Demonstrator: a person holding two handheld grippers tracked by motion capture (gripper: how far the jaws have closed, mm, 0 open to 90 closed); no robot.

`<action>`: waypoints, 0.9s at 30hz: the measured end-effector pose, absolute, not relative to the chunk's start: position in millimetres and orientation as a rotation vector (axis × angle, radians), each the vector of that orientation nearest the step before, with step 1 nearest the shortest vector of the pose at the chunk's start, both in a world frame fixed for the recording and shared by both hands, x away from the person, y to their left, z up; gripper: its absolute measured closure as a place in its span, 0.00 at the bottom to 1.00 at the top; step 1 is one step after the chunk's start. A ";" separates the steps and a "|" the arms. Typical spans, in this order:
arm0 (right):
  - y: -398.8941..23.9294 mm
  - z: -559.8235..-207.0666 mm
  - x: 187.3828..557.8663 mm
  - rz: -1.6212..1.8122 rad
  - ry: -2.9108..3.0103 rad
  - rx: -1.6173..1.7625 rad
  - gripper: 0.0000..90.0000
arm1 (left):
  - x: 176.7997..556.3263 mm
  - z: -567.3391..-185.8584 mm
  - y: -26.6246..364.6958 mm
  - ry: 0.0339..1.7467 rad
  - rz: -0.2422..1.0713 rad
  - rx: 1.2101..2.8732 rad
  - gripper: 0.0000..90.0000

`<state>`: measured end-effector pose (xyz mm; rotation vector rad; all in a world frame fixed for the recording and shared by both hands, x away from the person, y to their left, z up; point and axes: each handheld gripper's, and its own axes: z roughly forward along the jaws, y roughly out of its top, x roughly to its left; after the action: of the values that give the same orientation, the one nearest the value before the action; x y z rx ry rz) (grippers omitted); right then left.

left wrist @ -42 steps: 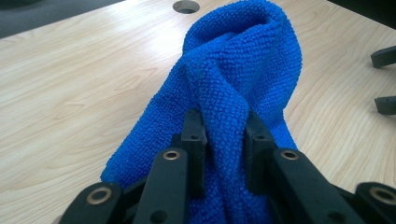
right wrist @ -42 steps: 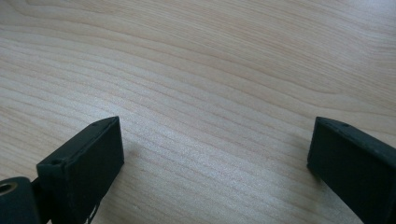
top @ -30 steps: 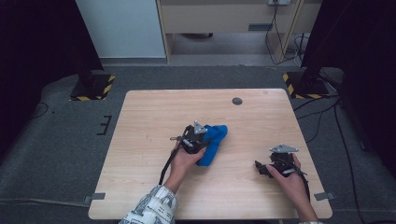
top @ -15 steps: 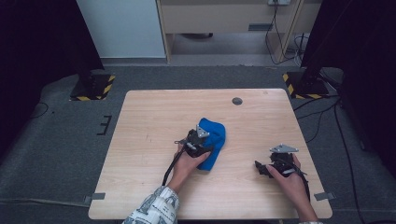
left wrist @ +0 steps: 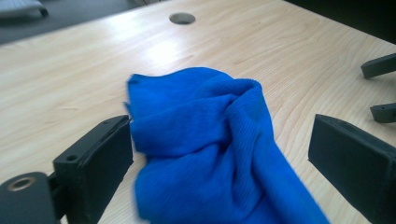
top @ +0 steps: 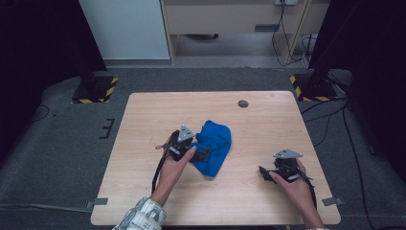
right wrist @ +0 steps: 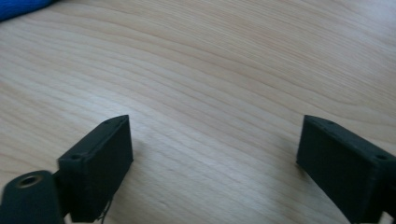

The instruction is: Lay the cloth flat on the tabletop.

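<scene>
A crumpled blue cloth lies on the wooden table near its middle. My left gripper points right at it, jaws wide. In the left gripper view the blue cloth rests on the table between the jaws of the left gripper. These have just been opening, and the pads no longer press on it. My right gripper rests near the front right of the table, pointing left. The right gripper is open over bare wood; its jaws have just been closing a little with nothing between them.
A round cable hole sits near the table's far edge. Stand bases with yellow-black tape are on the floor at both far corners. A cabinet stands behind. The right gripper's jaw tips show in the left gripper view.
The left gripper let go of the blue cloth and drew back to the left. The cloth has settled in a heap on the table. The right hand stayed put.
</scene>
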<state>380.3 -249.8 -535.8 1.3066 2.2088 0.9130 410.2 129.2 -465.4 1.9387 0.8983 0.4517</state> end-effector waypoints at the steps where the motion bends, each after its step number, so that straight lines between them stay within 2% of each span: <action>1: -245.9 -534.1 378.7 0.916 2.222 1.290 0.17 | 406.2 -465.1 136.6 0.891 0.458 1.933 0.05; 2: -242.6 -533.0 377.7 0.926 2.231 1.269 0.20 | 402.3 -465.9 143.9 0.891 0.465 1.922 0.05; 4: -236.4 -530.9 375.8 0.948 2.258 1.228 0.35 | 396.2 -470.2 156.2 0.898 0.480 1.923 0.07; 6: -228.7 -525.9 374.0 0.969 2.278 1.180 0.43 | 390.1 -479.1 169.4 0.916 0.504 1.932 0.08; 7: -223.9 -520.3 373.4 1.000 2.280 1.147 0.52 | 389.3 -482.3 172.4 0.930 0.499 1.929 0.08; 8: -223.9 -520.3 373.4 1.000 2.280 1.147 0.52 | 388.8 -486.8 175.4 0.936 0.487 1.945 0.08; 11: -210.3 -510.9 369.7 1.057 2.270 1.077 0.67 | 387.5 -493.9 178.8 0.933 0.516 1.990 0.08; 14: -202.4 -509.5 367.5 1.074 2.290 1.036 0.72 | 388.6 -495.1 179.3 0.948 0.529 1.990 0.08; 15: -195.7 -509.1 366.2 1.087 2.308 1.004 0.78 | 389.1 -495.6 179.5 0.952 0.533 1.993 0.08; 16: -195.7 -509.1 366.2 1.087 2.308 1.004 0.78 | 389.3 -495.8 180.2 0.954 0.531 1.999 0.08; 17: -189.8 -508.6 366.8 1.100 2.314 0.985 0.83 | 389.2 -496.5 181.2 0.960 0.522 1.996 0.08; 24: -175.2 -503.3 369.9 1.150 2.318 0.977 0.90 | 386.1 -494.8 191.7 1.000 0.519 1.989 0.08; 27: -165.3 -502.6 370.2 1.161 2.340 0.954 0.89 | 384.7 -489.6 195.9 1.014 0.517 1.958 0.09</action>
<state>370.2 -165.3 -502.6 0.9540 2.3397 1.1605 384.7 195.9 -489.6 1.9577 1.0139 0.5166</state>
